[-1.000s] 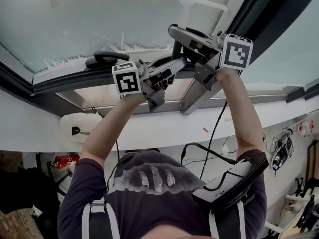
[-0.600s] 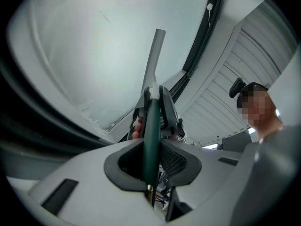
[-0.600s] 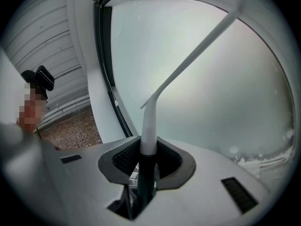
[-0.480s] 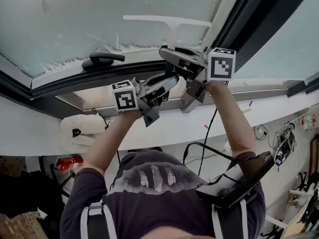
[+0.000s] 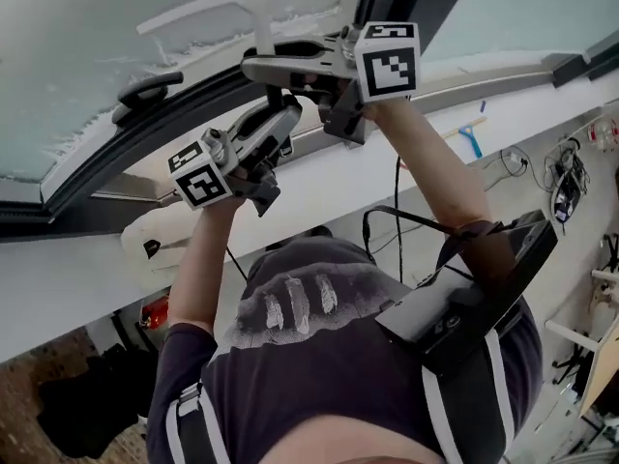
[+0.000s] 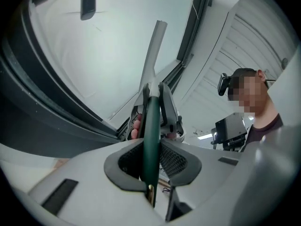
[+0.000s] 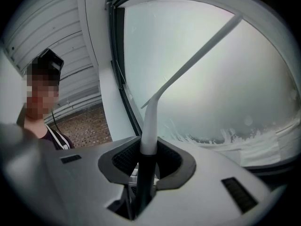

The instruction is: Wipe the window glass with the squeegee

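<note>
You are gripping the squeegee (image 5: 261, 29) with both grippers: the left gripper (image 5: 279, 122) has its jaws closing tight on the smooth dark green handle (image 6: 151, 145), and the right gripper (image 5: 259, 68) is clamping where that handle meets the white neck (image 7: 149, 126). The straight white blade (image 5: 242, 6) is sitting against the window glass (image 5: 87, 37) near its lower edge, above ragged soapy streaks (image 7: 225, 138) along the dark frame (image 5: 116, 167).

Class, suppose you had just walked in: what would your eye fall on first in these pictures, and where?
The white T-shaped squeegee with the dark green handle is held up against the pale window glass. Both the left gripper and the right gripper are shut on its handle, while white foam streaks the pane's lower edge.
</note>
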Demonstrator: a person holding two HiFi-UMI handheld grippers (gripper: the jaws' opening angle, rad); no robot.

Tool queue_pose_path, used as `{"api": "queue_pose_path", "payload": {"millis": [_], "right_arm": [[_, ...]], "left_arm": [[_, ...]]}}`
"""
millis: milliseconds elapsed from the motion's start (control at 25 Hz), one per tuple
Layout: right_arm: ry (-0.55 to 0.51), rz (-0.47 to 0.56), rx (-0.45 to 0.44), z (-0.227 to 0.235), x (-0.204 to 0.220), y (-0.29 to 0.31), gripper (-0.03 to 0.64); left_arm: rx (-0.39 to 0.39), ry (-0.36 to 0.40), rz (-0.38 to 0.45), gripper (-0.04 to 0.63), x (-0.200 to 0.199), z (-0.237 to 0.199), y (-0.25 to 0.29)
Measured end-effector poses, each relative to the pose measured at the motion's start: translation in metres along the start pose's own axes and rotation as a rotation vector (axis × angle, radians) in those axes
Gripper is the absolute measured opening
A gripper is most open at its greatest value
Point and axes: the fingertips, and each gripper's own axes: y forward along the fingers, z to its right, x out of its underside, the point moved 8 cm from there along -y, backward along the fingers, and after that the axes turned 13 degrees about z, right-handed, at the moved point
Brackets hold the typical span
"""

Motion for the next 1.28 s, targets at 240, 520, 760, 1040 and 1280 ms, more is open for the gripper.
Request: {"api": "queue_pose_path", "payload": {"millis": [240, 520, 760, 1040, 1280], "right_arm": [[0.033, 0.045, 0.022, -0.005, 0.012, -0.01, 0.086], [0.035, 0.17, 0.037, -0.06, 0.053, -0.042, 0.086], [0.08, 0.21, 0.102, -0.074, 0.097, -0.053, 0.084], [0.156, 0.219, 0.173, -0.102, 0.157, -0.036, 0.083], [0.173, 0.165, 0.253, -0.122, 0.205, -0.009, 0.083]], "left_arm": [[-0.005, -0.001, -0.058, 0.089, 0.007, 0.005, -0.006], [0.006, 0.072, -0.163, 0.089, 0.037, 0.05, -0.039], [-0.001, 0.044, -0.245, 0.089, 0.056, 0.055, -0.074], [-0.022, 0.024, -0.303, 0.089, 0.066, 0.075, -0.14], [-0.029, -0.032, -0.279, 0.089, 0.074, 0.082, -0.198]]}}
